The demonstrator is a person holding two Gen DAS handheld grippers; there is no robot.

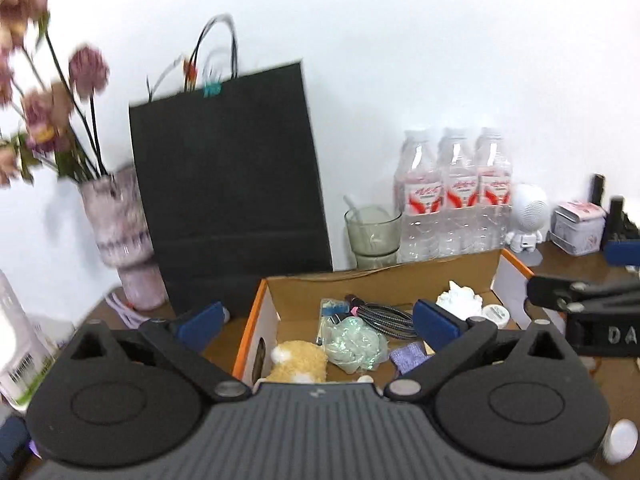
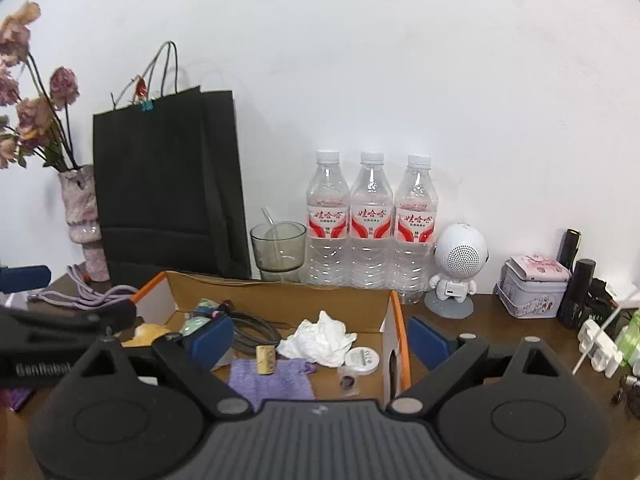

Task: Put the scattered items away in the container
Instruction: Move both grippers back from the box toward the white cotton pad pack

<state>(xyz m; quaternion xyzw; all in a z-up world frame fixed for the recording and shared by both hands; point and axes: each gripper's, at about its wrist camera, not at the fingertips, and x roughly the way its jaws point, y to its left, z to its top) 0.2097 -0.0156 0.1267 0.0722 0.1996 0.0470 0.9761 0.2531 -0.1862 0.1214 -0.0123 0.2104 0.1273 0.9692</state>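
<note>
Cardboard box [image 1: 380, 280] on my worktop [image 1: 568, 264] holds a plush toy [image 1: 298, 362], braided cable [image 1: 384, 318] and tissue [image 1: 460, 298]; my left claw [image 1: 324, 318] gapes wide, empty. Right view: purple cloth [image 2: 272, 378], round tin [image 2: 362, 359] inside; bottles [image 2: 371, 224] with Chinese labels behind; right claw [image 2: 320, 340] spread, empty.

An open cardboard box [image 2: 394, 320] with orange edges sits on the table, holding a crumpled white tissue [image 2: 320, 338], purple cloth [image 2: 276, 380], dark cable [image 1: 384, 316] and, apparently, a plush toy [image 1: 298, 364].
</note>
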